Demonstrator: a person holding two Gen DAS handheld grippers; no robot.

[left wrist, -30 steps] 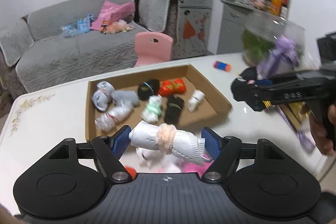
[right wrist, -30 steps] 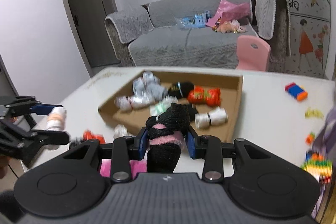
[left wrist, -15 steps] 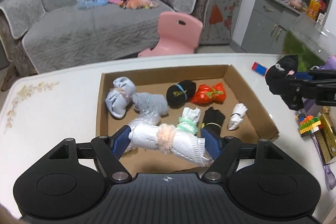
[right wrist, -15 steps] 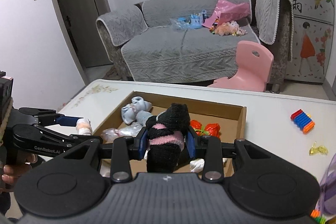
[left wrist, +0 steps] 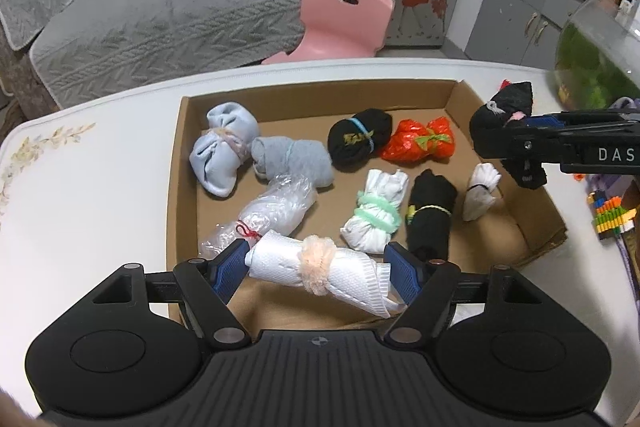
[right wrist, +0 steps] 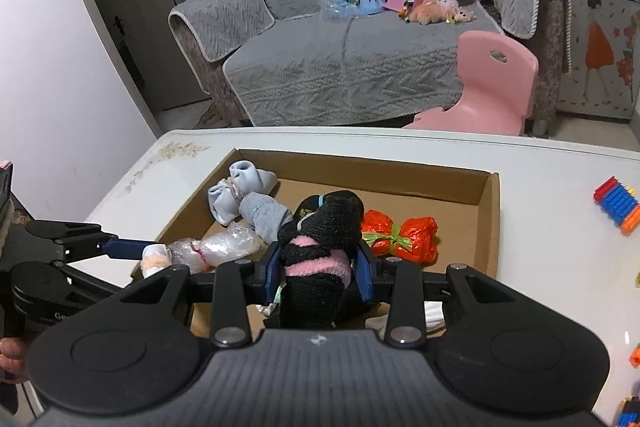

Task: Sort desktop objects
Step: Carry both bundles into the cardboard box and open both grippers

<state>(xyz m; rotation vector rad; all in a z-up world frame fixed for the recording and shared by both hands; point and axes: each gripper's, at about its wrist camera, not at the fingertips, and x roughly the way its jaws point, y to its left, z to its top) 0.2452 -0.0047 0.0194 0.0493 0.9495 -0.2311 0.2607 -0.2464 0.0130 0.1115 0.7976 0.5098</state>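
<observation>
Both bundles have been carried in over the cardboard box (left wrist: 516, 227): the left gripper (left wrist: 318, 269), clamped endwise on a white roll (left wrist: 320, 267), is held above its near wall; the right gripper (right wrist: 318, 267), pinched on a black sock bundle (right wrist: 320, 251), above its right side. Release seems next. Under the box lies a white table (left wrist: 100, 187); beyond it, a grey sofa (left wrist: 140, 15).

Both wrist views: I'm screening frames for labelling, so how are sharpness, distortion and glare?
Left wrist view: sharp, the table edge bowed by the fisheye, the white roll slightly overexposed. Right wrist view: sharp too, the door frame curved, mild sheen on the table at right.
</observation>
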